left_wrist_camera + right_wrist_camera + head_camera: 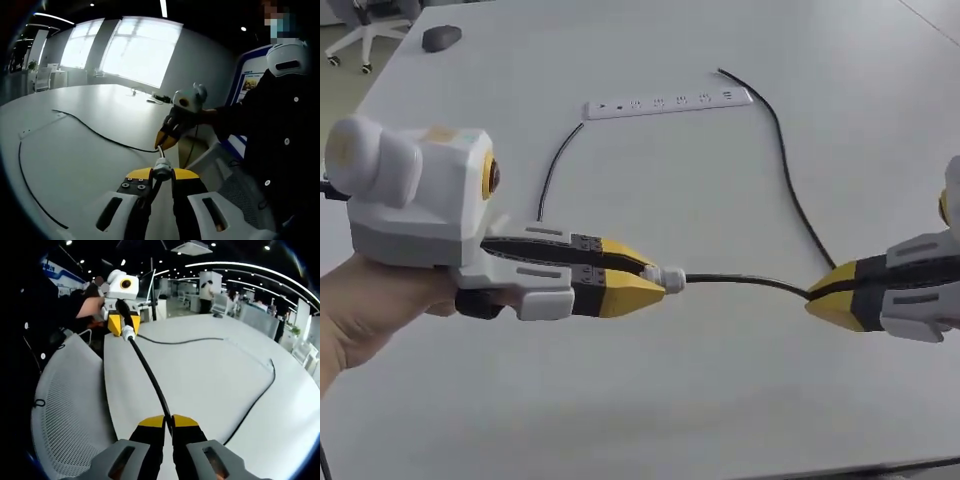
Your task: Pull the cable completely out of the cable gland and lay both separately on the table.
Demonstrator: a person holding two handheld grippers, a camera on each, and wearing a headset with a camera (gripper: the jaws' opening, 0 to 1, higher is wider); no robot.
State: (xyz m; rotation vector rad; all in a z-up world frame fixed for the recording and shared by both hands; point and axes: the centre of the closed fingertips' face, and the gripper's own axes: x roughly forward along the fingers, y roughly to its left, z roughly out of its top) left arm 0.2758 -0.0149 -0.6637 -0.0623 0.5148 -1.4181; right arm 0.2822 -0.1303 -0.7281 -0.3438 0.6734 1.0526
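The white table [670, 400] spread across the head view, with both grippers held over its near part. The left gripper [655, 278], gripped by a hand [380, 300] at the left of that view, pointed to the right. Its yellow-tipped jaws were closed down on the cable gland, with only the fitting between them. The right gripper [817, 298] came in from the right edge and faced the left one. Its jaws were pinched almost together on the black cable [745, 282], which passed between the tips in the right gripper view. A short, nearly straight stretch of cable spanned the gap between the two grippers. Beyond the right gripper the cable curved away over the table toward the far side, ending near the right end of a white power strip [668, 102]. Another black stretch ran from behind the left gripper up toward the strip's left end. A dark mouse [441, 38] lay near the far left corner. The small pale cable gland [670, 279] sat at the left gripper's tips, its nose poking out, with the cable entering it, not pulled free.
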